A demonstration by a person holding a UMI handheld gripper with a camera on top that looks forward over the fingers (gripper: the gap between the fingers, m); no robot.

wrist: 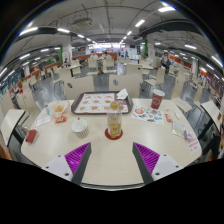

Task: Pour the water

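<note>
Gripper [111, 158] level, facing 12 o'clock. Two dark fingers spread wide apart, nothing held between them. Left finger [77, 160] at 7 o'clock, right finger [149, 160] at 5 o'clock. Purple pads [76, 154] on inner faces, angled toward each other.

Stood upright on a red coaster [114, 134] at mid-bench: a clear bottle [114, 120], yellowish liquid inside, pale cap on. Sat just left of it, apart: a white cup [79, 127], upright and open-topped. Both lay beyond the jaws.
</note>
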